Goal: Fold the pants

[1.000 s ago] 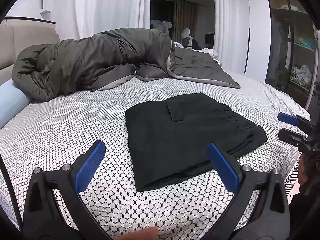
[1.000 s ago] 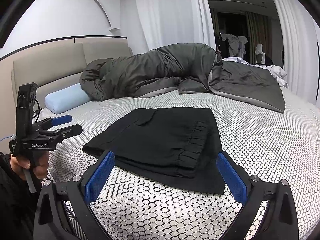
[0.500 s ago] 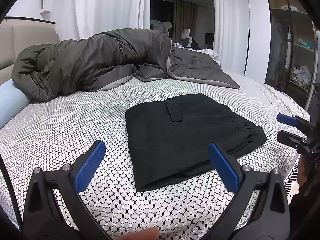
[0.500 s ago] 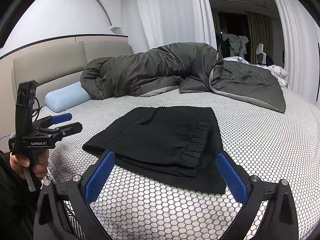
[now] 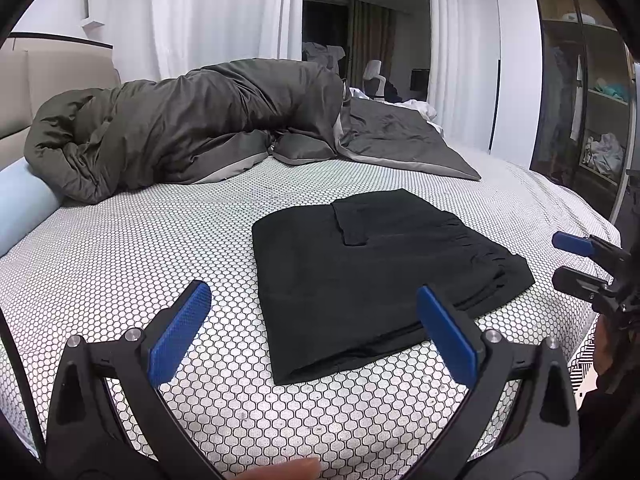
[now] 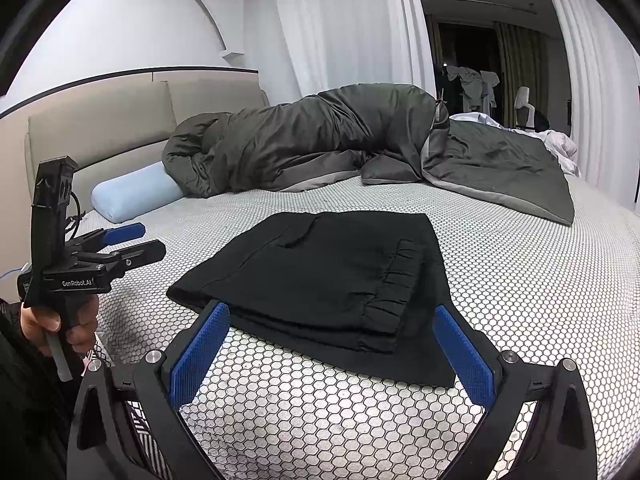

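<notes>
Black pants [image 5: 376, 276] [image 6: 320, 272] lie folded into a flat rectangular stack on the honeycomb-patterned bed sheet, pocket flap on top and elastic waistband toward the right. My left gripper [image 5: 316, 320] hovers open above the sheet at the stack's near-left corner, holding nothing. My right gripper [image 6: 332, 340] is open over the near waistband edge, also holding nothing. The right gripper [image 5: 568, 260] shows at the right edge of the left wrist view. The left gripper [image 6: 140, 242], held by a hand, shows at the left of the right wrist view.
A bunched dark olive duvet [image 5: 192, 132] [image 6: 340, 140] lies across the far side of the bed. A light blue bolster pillow [image 6: 134, 194] rests by the padded headboard [image 6: 100, 132]. White curtains and an open wardrobe [image 5: 592, 100] stand beyond the bed.
Both grippers have drifted very slightly; the pants have not moved and neither gripper has taken hold of anything.
</notes>
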Demonstrator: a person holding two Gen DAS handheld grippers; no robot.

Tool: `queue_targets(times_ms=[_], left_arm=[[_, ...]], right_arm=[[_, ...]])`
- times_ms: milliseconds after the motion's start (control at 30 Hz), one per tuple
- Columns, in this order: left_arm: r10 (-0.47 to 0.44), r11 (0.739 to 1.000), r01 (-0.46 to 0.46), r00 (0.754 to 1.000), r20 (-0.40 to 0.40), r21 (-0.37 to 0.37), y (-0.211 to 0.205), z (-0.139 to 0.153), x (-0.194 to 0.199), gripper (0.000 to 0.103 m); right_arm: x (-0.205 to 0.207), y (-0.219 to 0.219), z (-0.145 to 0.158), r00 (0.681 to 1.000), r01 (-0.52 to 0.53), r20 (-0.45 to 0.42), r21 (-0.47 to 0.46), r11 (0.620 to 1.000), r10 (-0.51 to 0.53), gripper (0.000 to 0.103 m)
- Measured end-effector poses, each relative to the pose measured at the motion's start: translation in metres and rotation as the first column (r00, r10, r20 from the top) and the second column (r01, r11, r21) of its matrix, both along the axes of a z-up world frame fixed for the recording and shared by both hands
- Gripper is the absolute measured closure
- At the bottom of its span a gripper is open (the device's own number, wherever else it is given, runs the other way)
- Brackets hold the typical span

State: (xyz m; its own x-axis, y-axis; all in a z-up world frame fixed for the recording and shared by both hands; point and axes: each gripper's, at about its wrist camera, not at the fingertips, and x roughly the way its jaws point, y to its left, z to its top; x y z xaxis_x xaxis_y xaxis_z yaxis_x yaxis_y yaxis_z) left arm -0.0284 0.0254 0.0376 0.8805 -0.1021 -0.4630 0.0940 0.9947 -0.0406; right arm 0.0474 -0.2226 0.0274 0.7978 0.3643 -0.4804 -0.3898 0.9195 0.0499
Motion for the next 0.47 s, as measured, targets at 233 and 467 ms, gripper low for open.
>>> queue_targets(times_ms=[233,467], left_arm=[[0.001,1.000,-0.001,1.000,0.002,0.002,-0.0004,0.0006,0.0006,0.001],[-0.008,1.000,0.008,1.000,0.005,0.011,0.0032,0.0015,0.0020,0.001]], right_arm=[[0.0006,-0.0005,-0.0011,1.000,-0.003,-0.001,-0.005,1.000,0.003,0.000],[0.0004,-0.0010,-0.0011,1.000,-0.005,-0.002,-0.008,1.000,0.005,0.000]])
